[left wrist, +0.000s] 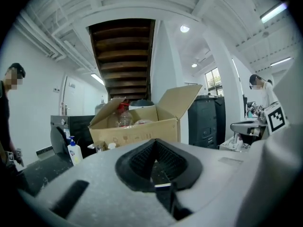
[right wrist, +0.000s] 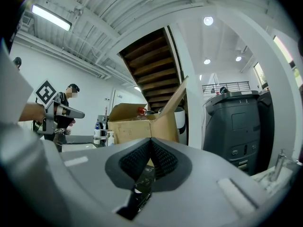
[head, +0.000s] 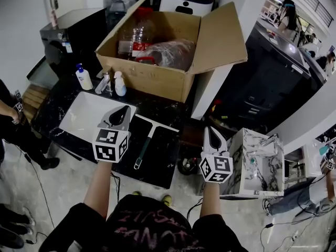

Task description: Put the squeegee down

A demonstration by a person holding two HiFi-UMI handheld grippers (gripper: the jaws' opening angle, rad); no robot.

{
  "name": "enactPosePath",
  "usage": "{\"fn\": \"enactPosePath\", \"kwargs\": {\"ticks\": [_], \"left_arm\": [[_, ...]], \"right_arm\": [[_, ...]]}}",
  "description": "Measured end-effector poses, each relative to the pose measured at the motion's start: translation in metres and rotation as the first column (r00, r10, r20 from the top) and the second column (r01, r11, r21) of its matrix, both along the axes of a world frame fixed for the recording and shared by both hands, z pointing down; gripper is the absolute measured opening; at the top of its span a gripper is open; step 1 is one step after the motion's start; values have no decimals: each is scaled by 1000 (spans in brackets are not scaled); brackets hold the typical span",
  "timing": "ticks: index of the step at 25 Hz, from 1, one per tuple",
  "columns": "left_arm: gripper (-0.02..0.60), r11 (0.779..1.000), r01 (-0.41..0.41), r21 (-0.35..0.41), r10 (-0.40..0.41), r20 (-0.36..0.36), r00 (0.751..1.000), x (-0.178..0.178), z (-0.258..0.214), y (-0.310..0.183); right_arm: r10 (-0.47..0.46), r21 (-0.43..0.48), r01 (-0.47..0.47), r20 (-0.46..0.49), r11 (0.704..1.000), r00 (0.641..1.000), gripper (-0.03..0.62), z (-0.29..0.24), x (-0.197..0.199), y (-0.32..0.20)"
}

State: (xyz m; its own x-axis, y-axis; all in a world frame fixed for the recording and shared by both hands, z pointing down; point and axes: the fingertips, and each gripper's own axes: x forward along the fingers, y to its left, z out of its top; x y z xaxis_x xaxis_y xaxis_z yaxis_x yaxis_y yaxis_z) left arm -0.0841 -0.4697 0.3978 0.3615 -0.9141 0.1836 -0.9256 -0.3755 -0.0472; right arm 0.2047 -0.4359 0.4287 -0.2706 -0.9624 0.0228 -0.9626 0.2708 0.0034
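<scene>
The squeegee lies flat on the black marble counter, its pale blade toward the cardboard box and its dark handle toward me. Nothing holds it. My left gripper hovers over the edge of the white sink, just left of the squeegee, jaws shut and empty. In the left gripper view the left gripper points level at the box, and the squeegee is out of sight. My right gripper hangs past the counter's right end, also shut with nothing in it. In its own view the right gripper shows closed tips.
A white sink is set into the counter's left part. Behind it stand a pump bottle, a spray bottle and an open cardboard box holding bottles. A marble-patterned unit sits to the right, and a person stands at far left.
</scene>
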Motion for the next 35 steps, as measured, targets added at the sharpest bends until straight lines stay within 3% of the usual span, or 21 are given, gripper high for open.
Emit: {"fn": "enactPosePath", "kwargs": {"ticks": [12,35], "left_arm": [[0,992,-25,125,28,-23,999,0,-44,0],[3,987,-41,158,47,-36,998,-1,-58,9]], "right_arm": [[-12,8,12,13,1000,1000,12,-11,7,0],[-21,45,21,-8,999,1000,11,-35,5,3]]}}
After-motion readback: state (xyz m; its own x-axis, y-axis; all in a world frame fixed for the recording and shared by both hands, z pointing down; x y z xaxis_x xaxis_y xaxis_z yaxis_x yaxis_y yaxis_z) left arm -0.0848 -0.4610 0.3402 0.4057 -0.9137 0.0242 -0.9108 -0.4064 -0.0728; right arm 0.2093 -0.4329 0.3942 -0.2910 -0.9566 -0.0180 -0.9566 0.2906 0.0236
